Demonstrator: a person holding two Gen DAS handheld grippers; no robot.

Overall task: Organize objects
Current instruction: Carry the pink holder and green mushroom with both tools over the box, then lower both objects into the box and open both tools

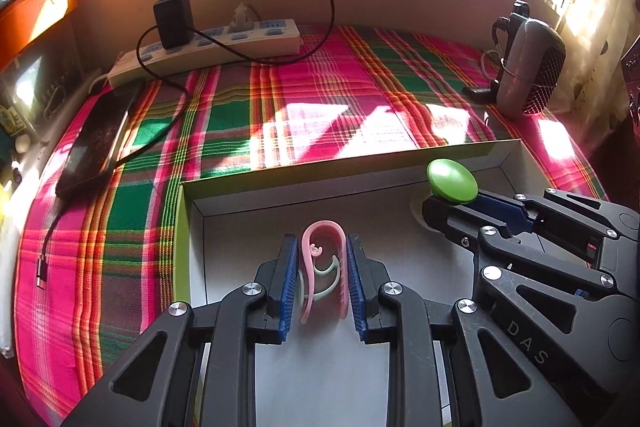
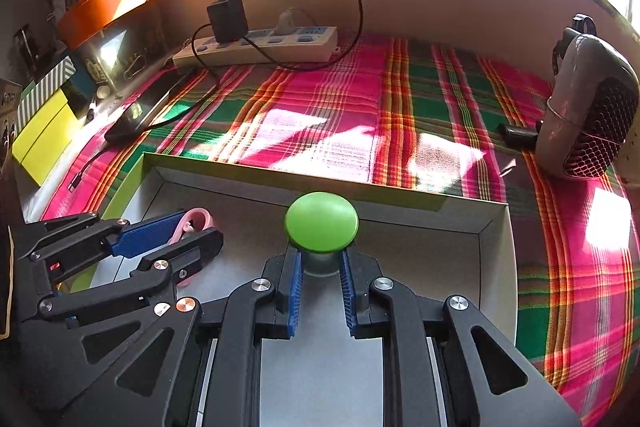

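Note:
A shallow cardboard box [image 1: 304,173] with a green outer rim and grey inside lies on the plaid cloth; its far wall [image 2: 400,193] also shows in the right wrist view. My left gripper [image 1: 323,247] is shut on a pink hair claw clip [image 1: 320,233] with a pale green part, held over the box floor at its left side. My right gripper [image 2: 322,259] is shut on the pale stem of a green round-capped knob [image 2: 321,221], over the box near its far wall. The same green knob [image 1: 452,181] and right gripper [image 1: 448,215] appear at the right of the left wrist view.
A white power strip [image 1: 208,47] with a black charger [image 1: 172,19] and looping cable lies at the back. A dark phone [image 1: 94,143] rests at the left on the plaid cloth [image 1: 320,99]. A grey mesh-fronted device [image 2: 588,111] stands at the back right. Coloured boxes [image 2: 44,131] sit at the far left.

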